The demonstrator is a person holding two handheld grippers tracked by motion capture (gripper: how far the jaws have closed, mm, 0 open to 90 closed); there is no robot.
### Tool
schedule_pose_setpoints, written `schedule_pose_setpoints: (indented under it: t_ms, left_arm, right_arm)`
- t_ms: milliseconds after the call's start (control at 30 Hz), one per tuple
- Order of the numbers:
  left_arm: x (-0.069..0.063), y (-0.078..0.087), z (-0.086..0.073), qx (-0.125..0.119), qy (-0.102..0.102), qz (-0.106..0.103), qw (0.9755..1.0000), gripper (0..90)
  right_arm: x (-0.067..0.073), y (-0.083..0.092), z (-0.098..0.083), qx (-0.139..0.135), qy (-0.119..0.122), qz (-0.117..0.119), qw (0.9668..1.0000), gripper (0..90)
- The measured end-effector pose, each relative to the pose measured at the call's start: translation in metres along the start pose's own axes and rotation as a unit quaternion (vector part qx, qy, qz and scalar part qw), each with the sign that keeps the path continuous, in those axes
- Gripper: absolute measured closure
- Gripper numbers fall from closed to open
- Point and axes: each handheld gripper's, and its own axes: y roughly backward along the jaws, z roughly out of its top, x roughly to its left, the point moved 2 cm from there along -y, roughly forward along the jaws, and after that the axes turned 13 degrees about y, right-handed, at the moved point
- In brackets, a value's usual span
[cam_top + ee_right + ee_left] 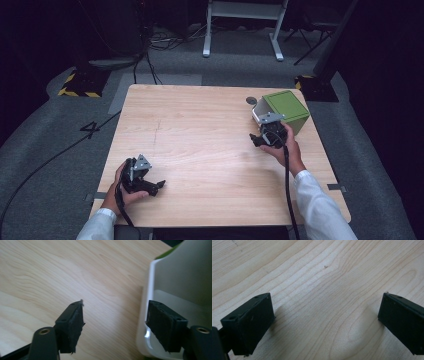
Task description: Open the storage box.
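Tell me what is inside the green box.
The green box lies tipped on its side, opening toward the right gripper. The white inside visible there looks empty, with one jaw reaching in. The deeper part is out of frame.

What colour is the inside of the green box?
White inside the box, clearest in the right gripper view.

Overhead view; gripper cameras seemingly near table (200, 145)
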Motion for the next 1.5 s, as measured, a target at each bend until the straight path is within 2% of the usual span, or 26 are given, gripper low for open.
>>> schedule_pose_setpoints:
  t_ms: [33,67,133,300,433,500,567,633,733,867,933,1067,1300,1500]
  left_arm:
    - [0.0,0.0,0.0,0.0,0.0,0.0,1.0,0.5]
    - [0.0,0.0,0.0,0.0,0.0,0.0,1.0,0.5]
    - [0.0,0.0,0.0,0.0,0.0,0.0,1.0,0.5]
    - [0.0,0.0,0.0,0.0,0.001,0.0,1.0,0.5]
    - [0.0,0.0,0.0,0.0,0.001,0.001,1.0,0.5]
    - [0.0,0.0,0.0,0.0,0.001,0.001,1.0,0.5]
    - [0.0,0.0,0.0,0.0,0.001,0.002,1.0,0.5]
    - [0.0,0.0,0.0,0.0,0.001,0.002,1.0,0.5]
    - [0.0,0.0,0.0,0.0,0.001,0.001,1.0,0.5]
    - [0.0,0.0,0.0,0.0,0.001,0.001,1.0,0.5]
    - [0.0,0.0,0.0,0.0,0.001,0.001,1.0,0.5]
    - [0.0,0.0,0.0,0.0,0.001,0.001,1.0,0.5]
    - [0.0,0.0,0.0,0.0,0.001,0.001,1.0,0.5]
    - [0.0,0.0,0.0,0.0,0.001,0.001,1.0,0.5]
  right_arm:
    - [0.0,0.0,0.0,0.0,0.0,0.0,1.0,28.7]
    - [-0.002,-0.003,0.001,0.011,-0.001,-0.017,0.9998,30.2]
    - [-0.001,-0.005,0.002,0.018,0.002,-0.025,0.9995,28.5]
    - [0.003,-0.013,0.009,0.054,0.011,-0.032,0.9979,24.6]
    - [0.005,-0.017,0.012,0.069,0.01,-0.045,0.9966,22.2]
    - [0.008,-0.019,0.012,0.072,0.012,-0.037,0.9966,24.6]
    - [0.012,-0.021,0.01,0.086,0.021,-0.049,0.9949,24.9]
    - [0.012,-0.021,0.01,0.086,0.02,-0.048,0.9949,26.4]
    - [0.008,-0.021,0.012,0.089,0.003,-0.048,0.9949,28.2]
    - [0.01,-0.027,0.011,0.113,0.01,-0.066,0.9913,27.6]
    - [0.009,-0.031,0.009,0.125,0.002,-0.075,0.9894,27.7]
    - [0.003,-0.029,0.005,0.121,-0.001,-0.069,0.9903,33.0]
    - [-0.001,-0.025,0.002,0.127,0.01,-0.045,0.9909,34.5]
    - [-0.005,-0.018,0.0,0.122,0.008,-0.026,0.9922,38.2]
